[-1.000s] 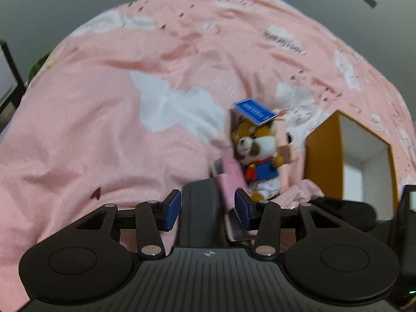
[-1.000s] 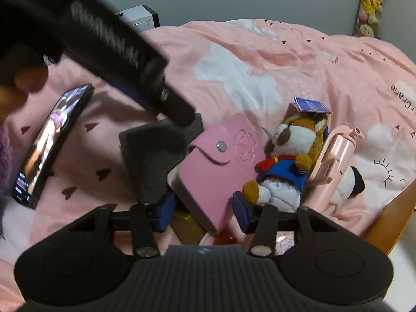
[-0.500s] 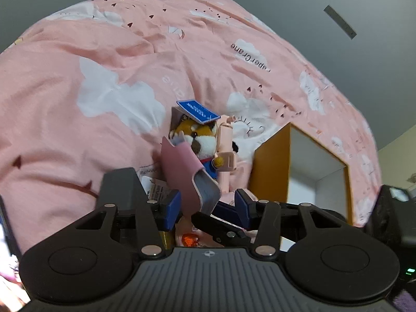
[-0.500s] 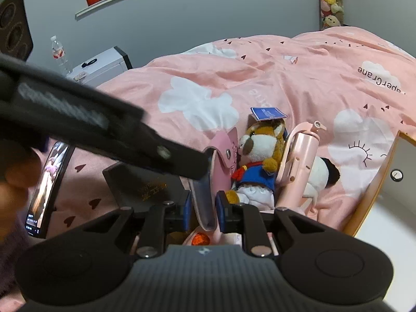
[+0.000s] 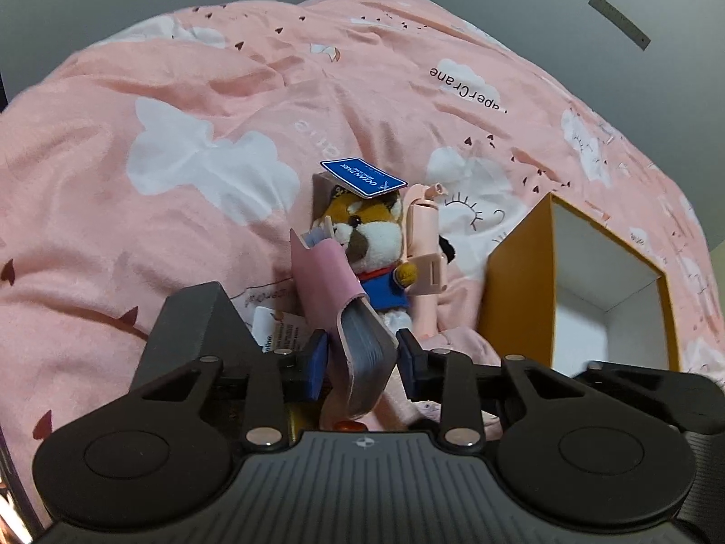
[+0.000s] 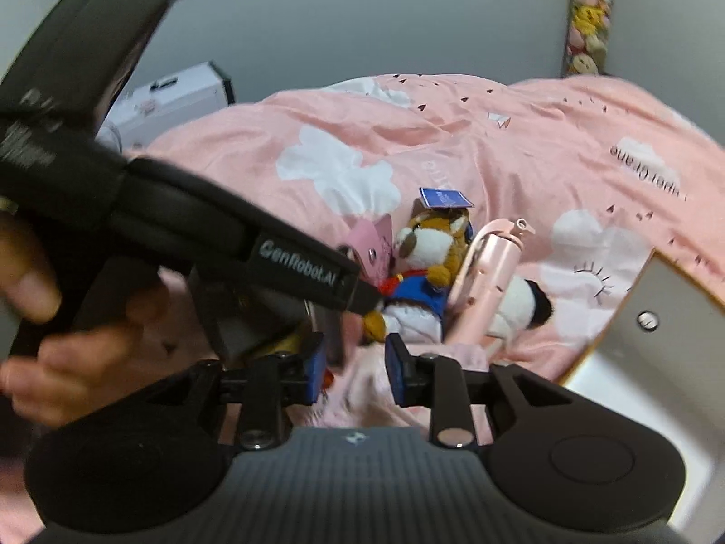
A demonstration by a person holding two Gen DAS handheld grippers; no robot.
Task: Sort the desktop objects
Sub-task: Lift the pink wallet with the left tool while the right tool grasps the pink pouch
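The bed (image 5: 181, 145), under a pink quilt with white clouds, filled nearly the whole scene; its far and left stretches lay bare and open, while the clutter sat near, toward the right. At the right edge stood an orange box (image 5: 516, 281) with a white inside, its mouth open and nothing visible in it; in the right wrist view only its near corner (image 6: 634, 299) showed.

The left gripper (image 5: 360, 358) reached in from the left, a hand (image 6: 68, 344) around its grip. Its jaws were closing on a pink card wallet (image 5: 335, 285), which stood on edge between the pads, grey card edges facing near; whether both pads already pressed on it could not be told, though the left one looked to touch. A dark grey block (image 5: 199, 322) lay just left of the wallet, with a white label beside it.

The right gripper (image 6: 353, 367) hung over the quilt just right of the wallet (image 6: 369, 249), its jaws opening with nothing between them.

A fox plush (image 5: 371, 249) in a blue shirt lay just beyond the wallet, a blue card (image 5: 362, 177) resting flat on its head. A pink selfie stick (image 5: 423, 249) leaned against the plush's right side, between it and the box, with a black-and-white plush (image 6: 521, 303) partly hidden behind it.
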